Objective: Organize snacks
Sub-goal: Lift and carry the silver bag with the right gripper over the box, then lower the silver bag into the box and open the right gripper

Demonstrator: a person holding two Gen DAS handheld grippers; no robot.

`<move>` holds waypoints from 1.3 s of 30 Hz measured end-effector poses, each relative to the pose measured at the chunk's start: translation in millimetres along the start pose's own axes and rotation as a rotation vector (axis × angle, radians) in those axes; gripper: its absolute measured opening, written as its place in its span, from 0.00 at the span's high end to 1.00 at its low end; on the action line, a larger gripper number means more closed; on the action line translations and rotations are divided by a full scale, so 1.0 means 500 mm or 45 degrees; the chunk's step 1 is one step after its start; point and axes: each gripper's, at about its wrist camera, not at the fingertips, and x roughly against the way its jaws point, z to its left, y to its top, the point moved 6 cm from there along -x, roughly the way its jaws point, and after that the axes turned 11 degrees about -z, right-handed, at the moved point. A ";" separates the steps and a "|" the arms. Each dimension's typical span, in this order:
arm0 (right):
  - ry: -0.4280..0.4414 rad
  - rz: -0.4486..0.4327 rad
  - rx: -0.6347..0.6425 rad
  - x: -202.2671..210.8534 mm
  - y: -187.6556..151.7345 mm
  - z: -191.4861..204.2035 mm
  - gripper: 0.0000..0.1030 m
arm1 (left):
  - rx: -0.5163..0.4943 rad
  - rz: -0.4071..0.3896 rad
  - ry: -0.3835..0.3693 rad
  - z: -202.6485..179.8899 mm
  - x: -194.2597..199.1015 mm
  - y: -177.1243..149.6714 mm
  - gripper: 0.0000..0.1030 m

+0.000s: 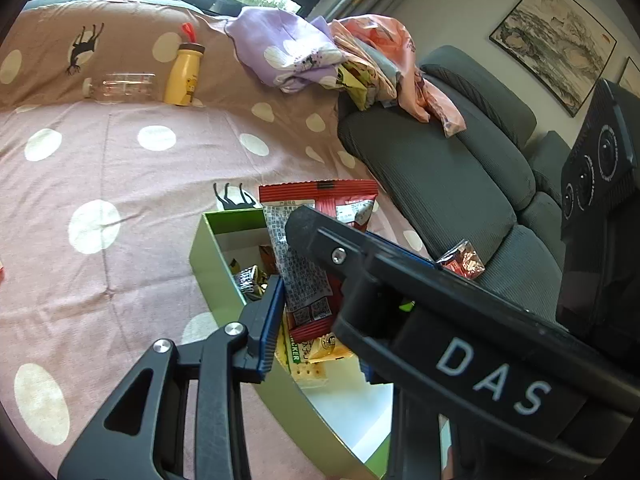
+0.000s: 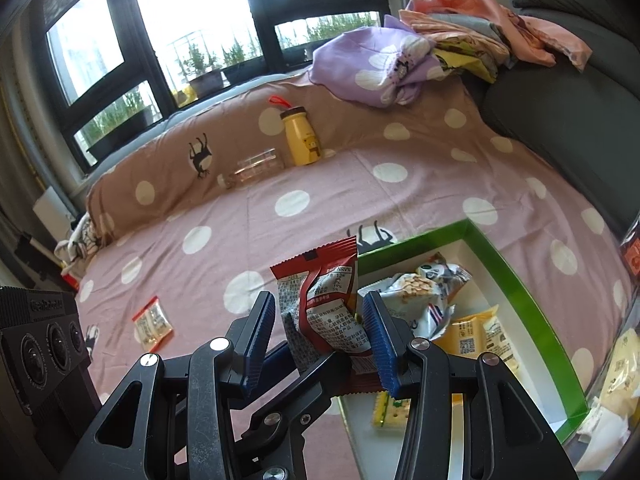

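A red snack packet [image 2: 324, 300] stands between the blue pads of my right gripper [image 2: 320, 334], which looks open around it, over the near edge of a green box [image 2: 516, 276]. The box holds several snack packs. In the left wrist view the same red packet [image 1: 316, 252] hangs over the green box [image 1: 208, 264], with my left gripper [image 1: 320, 300] wide open around the box's contents. The right gripper's body [image 1: 460, 340] crosses this view. A red and white packet [image 2: 152, 322] lies loose on the bedspread. Another red packet [image 1: 460, 260] rests on the grey sofa.
A pink polka-dot bedspread [image 2: 320, 192] covers the surface. A yellow bottle [image 2: 302, 136] and a clear bottle [image 2: 256, 170] sit at the back ridge. Crumpled clothes [image 2: 420, 52] lie on the grey sofa [image 1: 440, 184]. More snack bags [image 2: 620, 380] sit at the right edge.
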 end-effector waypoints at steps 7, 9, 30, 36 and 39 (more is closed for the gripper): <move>-0.047 0.046 -0.023 -0.020 -0.009 -0.030 0.52 | 0.039 0.058 -0.028 0.001 -0.026 -0.017 0.70; -0.054 0.050 -0.030 -0.022 -0.009 -0.035 0.52 | 0.051 0.069 -0.043 0.001 -0.031 -0.019 0.70; -0.139 0.166 -0.054 -0.053 -0.036 -0.076 0.52 | 0.111 0.191 -0.064 0.002 -0.075 -0.053 0.70; -0.146 0.199 -0.063 -0.062 -0.044 -0.083 0.52 | 0.122 0.215 -0.054 0.003 -0.087 -0.059 0.70; -0.147 0.213 -0.066 -0.065 -0.048 -0.086 0.52 | 0.126 0.226 -0.049 0.006 -0.093 -0.061 0.70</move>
